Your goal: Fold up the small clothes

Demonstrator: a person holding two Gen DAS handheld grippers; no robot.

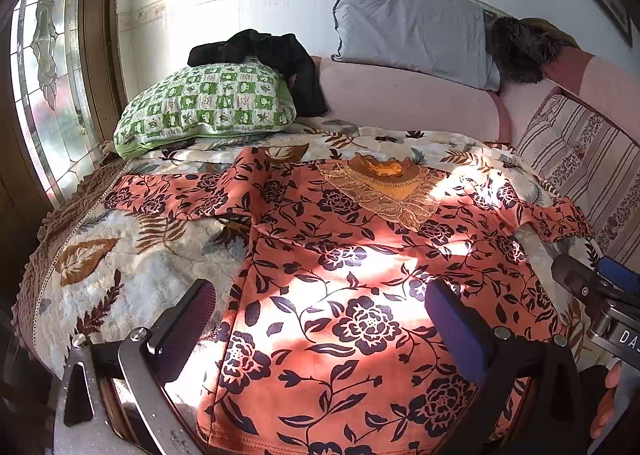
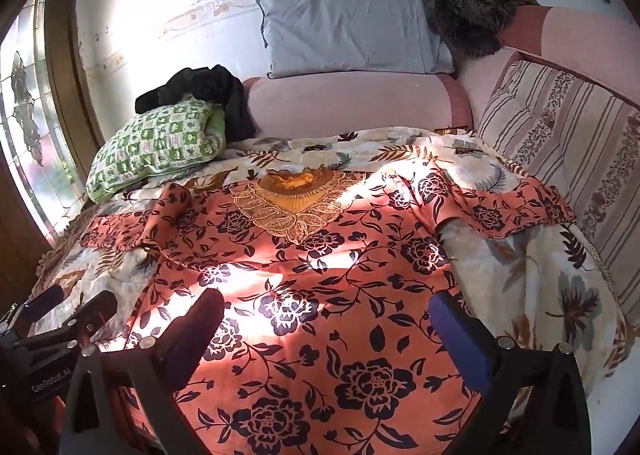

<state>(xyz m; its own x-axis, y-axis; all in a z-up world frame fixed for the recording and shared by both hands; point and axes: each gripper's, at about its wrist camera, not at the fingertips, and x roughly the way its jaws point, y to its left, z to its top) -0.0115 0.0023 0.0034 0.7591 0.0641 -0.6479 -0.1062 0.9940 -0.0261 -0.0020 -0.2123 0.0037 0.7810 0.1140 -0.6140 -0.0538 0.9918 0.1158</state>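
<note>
The left gripper [image 1: 320,311] is hovering with jaws wide open over the shirt's [image 1: 340,255] near hem. The shirt is lying flat on the quilt [image 1: 120,263]; bare quilt is showing beside both side edges. The right gripper [image 2: 328,327] is hovering likewise, open and empty.

My left tool [image 1: 320,315] fills the bottom of its own view, both fingers spread as wide as they go and tipped downward, nothing caught between them; its dark finger [image 1: 188,319] stands at lower left of the frame and the blue-padded one [image 1: 452,319] at lower right. At the right edge of that view I see my right tool side-on, and my hand [image 1: 608,399] behind it in the lower right corner. My right tool [image 2: 324,323] is likewise wide open and angled down, fingers at the bottom of its view, empty. My left tool shows at that frame's lower left edge.
</note>
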